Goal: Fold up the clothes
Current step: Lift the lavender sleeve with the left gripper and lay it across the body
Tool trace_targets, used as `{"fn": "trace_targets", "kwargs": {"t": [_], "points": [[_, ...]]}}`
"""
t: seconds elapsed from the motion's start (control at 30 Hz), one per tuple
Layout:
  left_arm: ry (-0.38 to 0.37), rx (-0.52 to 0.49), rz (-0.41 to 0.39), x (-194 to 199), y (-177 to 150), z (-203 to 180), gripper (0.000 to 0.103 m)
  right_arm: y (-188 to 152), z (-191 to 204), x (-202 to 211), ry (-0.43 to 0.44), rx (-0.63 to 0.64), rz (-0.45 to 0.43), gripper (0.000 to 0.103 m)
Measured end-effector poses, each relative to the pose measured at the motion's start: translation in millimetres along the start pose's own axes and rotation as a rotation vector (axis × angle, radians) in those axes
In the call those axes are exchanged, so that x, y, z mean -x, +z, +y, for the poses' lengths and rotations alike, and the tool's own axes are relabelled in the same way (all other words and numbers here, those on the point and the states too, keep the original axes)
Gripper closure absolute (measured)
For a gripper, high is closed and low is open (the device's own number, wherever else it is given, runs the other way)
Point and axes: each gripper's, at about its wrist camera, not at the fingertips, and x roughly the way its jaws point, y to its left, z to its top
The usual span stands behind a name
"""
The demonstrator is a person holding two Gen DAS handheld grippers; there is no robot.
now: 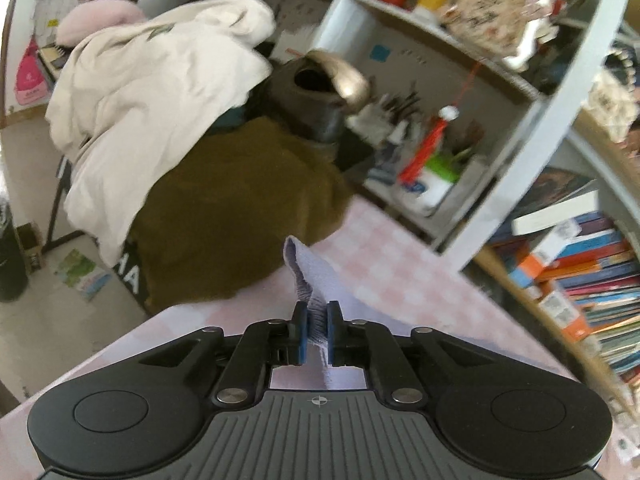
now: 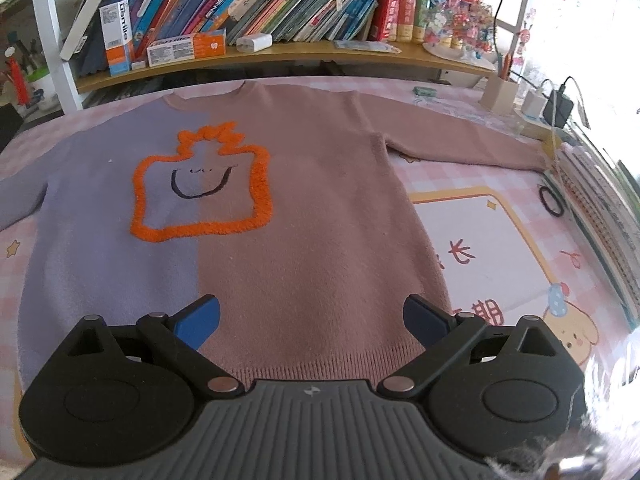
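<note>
sweater [image 2: 248,208] flat, neck toward shelf | left tool [image 1: 317,330] clamps lilac cuff [image 1: 306,280] | right tool [image 2: 312,322] spread wide

Black tool [image 1: 317,334], blue pads [image 2: 199,322], silver screws, ribbed grey housing

The left hand-held gripper [image 1: 316,330] has its two blue-padded fingers [image 1: 303,336] drawn nearly together, pinching a fold of lilac knit between them, and it points forward and low. The right hand-held gripper [image 2: 311,320] has its fingers [image 2: 200,320] spread wide apart, holding nothing, and is angled down from above.
</note>
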Motion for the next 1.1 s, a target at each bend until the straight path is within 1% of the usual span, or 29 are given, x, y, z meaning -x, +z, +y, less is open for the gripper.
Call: {"fn": "trace_targets", "kwargs": {"t": [0.13,0.23,0.43,0.57,0.73,0.93,1.1], "points": [[-0.060,-0.021,-0.036,22.4,-0.1,-30.9,0.096,5.1,-8.7,-8.8,0.053,0.013,0.002,0.004],[-0.088,-0.034,-0.057,38.5,-5.2,-58.7,0.096,10.3,-15.9,-14.1,0.093,0.038,-0.003,0.004],[-0.113,-0.068,-0.074,65.4,-28.3,-115.1,0.096,20.0,-42.5,-24.3,0.175,0.089,-0.006,0.004],[-0.129,-0.127,-0.069,72.9,-50.5,-161.1,0.096,26.0,-63.9,-31.6,0.222,0.103,-0.005,0.004],[-0.148,-0.218,-0.072,69.0,-75.0,-225.7,0.096,35.4,-89.0,-38.5,0.274,0.109,-0.015,0.004],[-0.184,-0.317,-0.062,50.0,-103.4,-298.3,0.096,46.7,-115.1,-50.5,0.296,0.104,-0.023,0.004],[-0.188,-0.398,-0.027,28.3,-132.4,-343.4,0.096,50.6,-131.5,-56.2,0.304,0.094,-0.020,0.004]]}}
